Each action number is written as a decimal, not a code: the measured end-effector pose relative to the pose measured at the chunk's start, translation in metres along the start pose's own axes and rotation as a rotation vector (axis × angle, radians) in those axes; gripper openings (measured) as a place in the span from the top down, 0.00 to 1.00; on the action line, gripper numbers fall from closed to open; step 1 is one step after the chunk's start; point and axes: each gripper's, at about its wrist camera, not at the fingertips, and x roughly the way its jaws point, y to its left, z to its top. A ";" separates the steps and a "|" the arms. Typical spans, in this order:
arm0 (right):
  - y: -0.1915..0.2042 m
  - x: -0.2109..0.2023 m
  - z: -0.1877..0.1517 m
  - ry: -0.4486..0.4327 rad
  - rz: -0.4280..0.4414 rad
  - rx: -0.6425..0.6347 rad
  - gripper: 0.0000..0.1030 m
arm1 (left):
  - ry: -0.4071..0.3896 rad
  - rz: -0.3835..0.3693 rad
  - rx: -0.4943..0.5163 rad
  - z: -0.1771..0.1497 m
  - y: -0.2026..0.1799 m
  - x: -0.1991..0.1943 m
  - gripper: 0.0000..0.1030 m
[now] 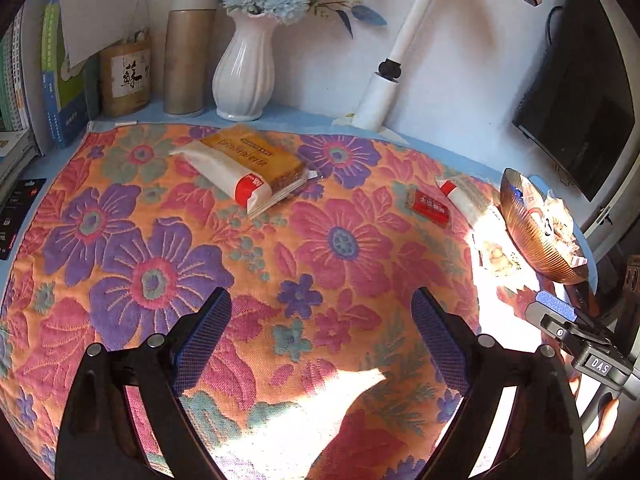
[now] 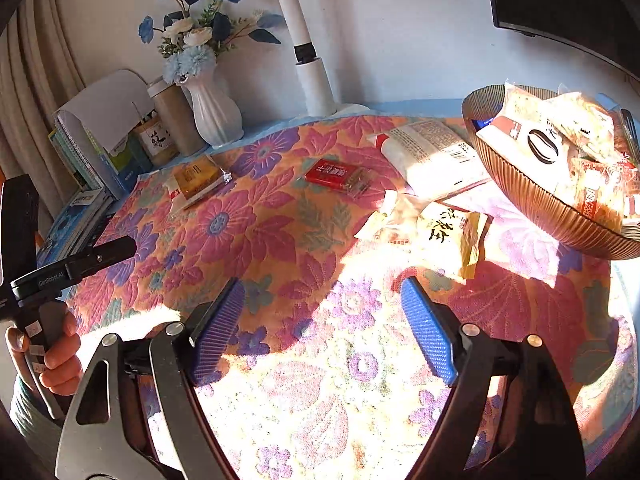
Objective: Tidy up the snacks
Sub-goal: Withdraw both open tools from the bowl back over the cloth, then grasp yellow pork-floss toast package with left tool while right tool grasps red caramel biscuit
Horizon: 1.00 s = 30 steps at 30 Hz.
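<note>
Floral cloth [image 2: 280, 240] bare under both grippers, free room ahead. Ribbed bowl [image 2: 532, 204] full of snacks, ahead-right of right gripper [image 2: 322, 320], at the cloth's right edge. Four packets loose ahead: white [image 2: 432, 152], orange [image 1: 248, 164], yellow [image 2: 452, 232], red [image 2: 338, 176]. Left gripper [image 1: 320, 340] and right: jaws apart, empty.

Readable markings on my two grippers and a jar

I read "DAS" on the right gripper [image 1: 600, 366] body at my left camera's right edge, and "GenRobot AI" on the left gripper [image 2: 52, 274] body at my right camera's left edge. The far-left jar [image 1: 126, 78] label bears a brushed character, "蘇". The snack wrappers' print stays too small for me.
</note>
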 end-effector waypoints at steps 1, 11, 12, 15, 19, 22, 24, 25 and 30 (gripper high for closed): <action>0.001 0.004 -0.001 0.005 -0.029 -0.014 0.21 | 0.011 0.016 -0.013 -0.005 0.006 0.005 0.13; 0.001 0.015 -0.005 0.027 -0.071 -0.050 0.19 | 0.021 0.005 -0.120 -0.015 0.034 0.018 0.12; 0.000 0.016 -0.005 0.032 -0.067 -0.045 0.19 | 0.024 0.008 -0.117 -0.015 0.033 0.019 0.12; -0.005 0.017 -0.005 0.045 -0.067 -0.022 0.19 | 0.027 0.029 -0.104 -0.016 0.030 0.019 0.12; -0.005 0.017 -0.006 0.046 -0.072 -0.014 0.14 | 0.028 0.058 -0.086 -0.015 0.026 0.021 0.12; -0.004 0.017 -0.007 0.047 -0.080 -0.019 0.14 | 0.024 0.061 -0.090 -0.016 0.027 0.020 0.12; -0.003 0.017 -0.007 0.047 -0.085 -0.022 0.14 | 0.020 0.059 -0.101 -0.017 0.029 0.019 0.12; -0.002 0.015 -0.007 0.043 -0.089 -0.023 0.14 | 0.019 0.060 -0.108 -0.018 0.031 0.018 0.12; 0.009 0.006 0.003 0.046 -0.058 -0.063 0.16 | 0.056 0.087 -0.120 -0.008 0.033 0.015 0.12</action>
